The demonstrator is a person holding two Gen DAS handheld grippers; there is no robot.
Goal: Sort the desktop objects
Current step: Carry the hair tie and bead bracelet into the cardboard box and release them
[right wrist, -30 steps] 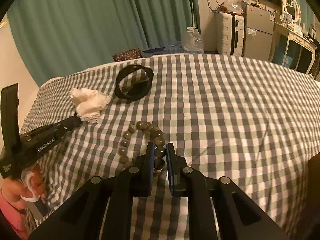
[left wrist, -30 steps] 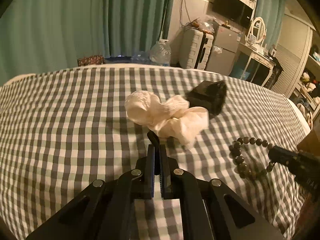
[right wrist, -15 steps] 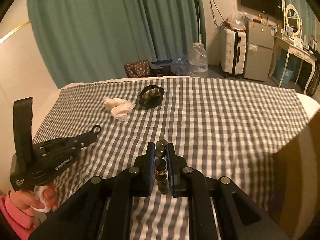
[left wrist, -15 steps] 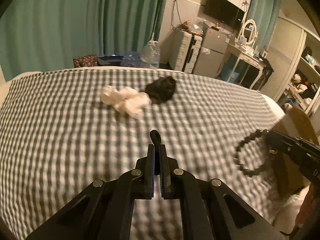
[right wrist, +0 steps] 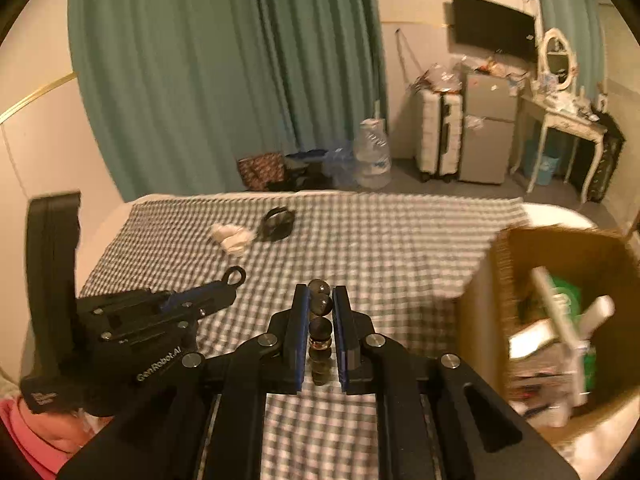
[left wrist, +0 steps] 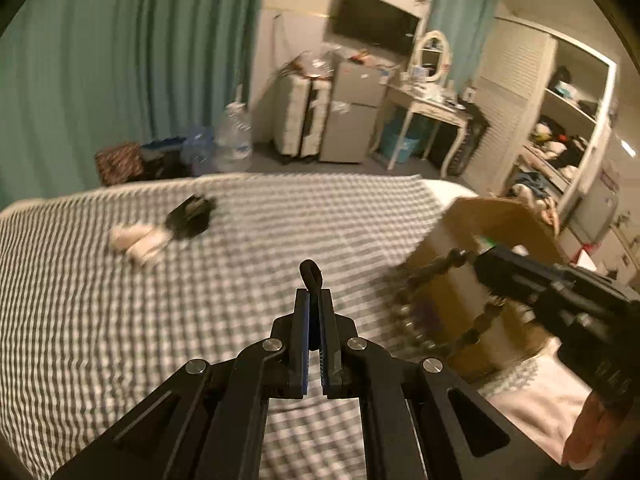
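Both tools are mid-carry above the checked cloth. The right gripper point(right wrist: 320, 304) pinches a bead bracelet point(right wrist: 320, 330) narrowly between its pads, centre of the frame; the left gripper point(left wrist: 313, 300) is clamped on a small black loop point(left wrist: 311, 274). The cardboard box point(right wrist: 500, 276) waits at lower right. Next, I'd judge, each load must swing over that opening before letting go.

Grey-and-white checked cloth point(right wrist: 400, 240), teal curtain point(right wrist: 224, 72), brown cardboard box point(right wrist: 480, 312), dark beads point(right wrist: 320, 304), white rag point(right wrist: 232, 236).
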